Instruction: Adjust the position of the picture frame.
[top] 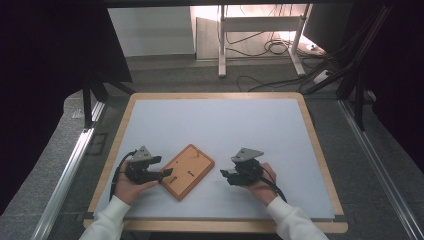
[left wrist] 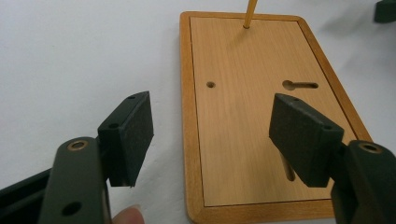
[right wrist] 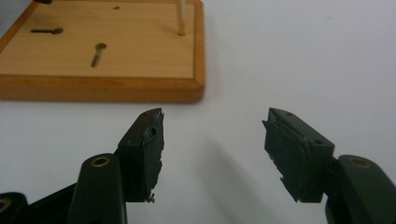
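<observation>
Wooden board [top: 188, 171], left gripper [top: 161, 175] open astride its edge

Wooden board [top: 188, 171] on the white table [top: 220, 125], near my front edge, between my two hands, turned diagonal in the high view. It's a flat rectangle w/ rounded corners, a darker raised rim and a paler inset face. I count one small round hole [left wrist: 211, 85], two keyhole-shaped slots [left wrist: 299, 85] and a thin upright wooden peg [right wrist: 180, 17] standing near one short end. Board lies flat, face up.
</observation>
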{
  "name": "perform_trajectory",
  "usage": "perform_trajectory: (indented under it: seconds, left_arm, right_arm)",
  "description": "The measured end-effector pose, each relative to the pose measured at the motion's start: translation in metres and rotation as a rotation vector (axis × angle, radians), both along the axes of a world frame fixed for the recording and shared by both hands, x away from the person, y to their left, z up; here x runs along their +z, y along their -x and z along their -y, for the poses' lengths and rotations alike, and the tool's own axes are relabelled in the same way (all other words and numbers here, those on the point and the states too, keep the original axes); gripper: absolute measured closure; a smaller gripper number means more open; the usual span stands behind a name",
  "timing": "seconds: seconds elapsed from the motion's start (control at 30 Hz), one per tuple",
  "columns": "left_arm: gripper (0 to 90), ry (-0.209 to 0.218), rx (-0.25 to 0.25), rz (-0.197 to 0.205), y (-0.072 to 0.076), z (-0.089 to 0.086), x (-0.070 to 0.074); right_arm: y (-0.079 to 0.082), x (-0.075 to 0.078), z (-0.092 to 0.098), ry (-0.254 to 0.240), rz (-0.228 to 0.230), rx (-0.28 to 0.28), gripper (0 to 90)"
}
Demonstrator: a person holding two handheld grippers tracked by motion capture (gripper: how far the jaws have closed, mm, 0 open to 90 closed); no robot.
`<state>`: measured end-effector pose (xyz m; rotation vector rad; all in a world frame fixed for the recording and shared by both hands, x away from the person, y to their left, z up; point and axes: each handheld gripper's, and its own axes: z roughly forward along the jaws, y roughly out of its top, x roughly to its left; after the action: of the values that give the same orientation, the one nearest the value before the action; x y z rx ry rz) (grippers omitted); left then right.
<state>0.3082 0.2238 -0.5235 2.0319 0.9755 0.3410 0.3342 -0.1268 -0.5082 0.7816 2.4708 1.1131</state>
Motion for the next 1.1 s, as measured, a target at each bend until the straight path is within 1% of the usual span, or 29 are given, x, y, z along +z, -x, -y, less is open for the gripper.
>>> perform_trajectory:
  seconds: [0.03, 0.07, 0.13, 0.33, 0.4, 0.43, 0.47, 0.53, 0.73, 0.83, 0.87, 0.9, 0.93, 0.97, 1.0, 1.07, 1.1]
  left_arm:
    - [30.2, -0.001, -0.001, 0.000, 0.000, 0.000, 0.000]
    - [30.1, -0.001, -0.002, -0.001, 0.000, 0.000, 0.000]
    - [30.1, -0.005, -0.006, -0.001, -0.001, 0.000, 0.000]
    - [30.0, -0.001, -0.004, 0.003, 0.000, -0.001, 0.000]
    - [30.0, 0.004, 0.000, 0.002, 0.000, -0.001, 0.000]
    - [30.0, 0.004, -0.001, 0.002, 0.000, -0.001, 0.000]
    - [30.0, 0.002, -0.003, 0.002, 0.000, -0.001, 0.000]
    - [30.0, 0.000, -0.005, 0.001, 0.000, -0.001, 0.000]
    - [29.9, 0.000, -0.010, 0.002, 0.000, -0.001, 0.000]
    - [29.9, 0.002, -0.007, 0.003, 0.000, -0.001, 0.000]
    - [29.9, 0.001, -0.008, 0.003, -0.001, -0.001, 0.000]
    - [29.9, -0.001, -0.010, 0.002, -0.001, -0.001, 0.000]
    - [29.9, -0.004, -0.011, 0.001, -0.001, -0.001, -0.001]
    - [29.9, -0.004, -0.011, 0.001, -0.001, -0.001, -0.001]
    - [29.9, -0.004, -0.011, 0.002, -0.001, -0.001, -0.001]
    - [29.9, -0.003, -0.012, 0.002, -0.001, -0.001, -0.001]
    - [29.9, -0.003, -0.011, 0.002, -0.001, -0.001, -0.001]
  right_arm:
    - [-0.002, -0.001, -0.006, 0.000, -0.001, 0.004, 39.4]
    - [-0.004, -0.001, -0.017, -0.004, -0.006, 0.015, 41.1]
    - [-0.005, -0.001, -0.021, -0.004, -0.005, 0.019, 41.7]
    - [-0.015, -0.001, -0.047, -0.017, -0.004, 0.047, 47.3]
    - [-0.021, -0.002, -0.057, -0.029, -0.010, 0.048, 49.6]
    - [-0.026, -0.002, -0.065, -0.038, -0.014, 0.047, 51.6]
    - [-0.028, -0.003, -0.069, -0.036, -0.010, 0.047, 52.9]
    - [-0.030, -0.004, -0.073, -0.030, -0.004, 0.044, 54.2]
    - [-0.042, -0.014, -0.087, -0.024, -0.016, 0.025, 62.4]
    - [-0.046, -0.016, -0.090, -0.055, -0.021, 0.015, 67.2]
    - [-0.047, -0.016, -0.091, -0.061, -0.018, 0.020, 69.5]
    - [-0.047, -0.016, -0.094, -0.059, -0.011, 0.026, 76.0]
    - [-0.048, -0.016, -0.095, -0.059, -0.004, 0.023, 79.8]
    - [-0.048, -0.016, -0.095, -0.059, -0.004, 0.023, 79.8]
    - [-0.048, -0.016, -0.095, -0.047, 0.010, 0.011, 84.0]
    - [-0.050, -0.016, -0.093, -0.058, 0.000, 0.020, 85.0]
    - [-0.050, -0.015, -0.091, -0.056, -0.003, 0.024, 85.2]
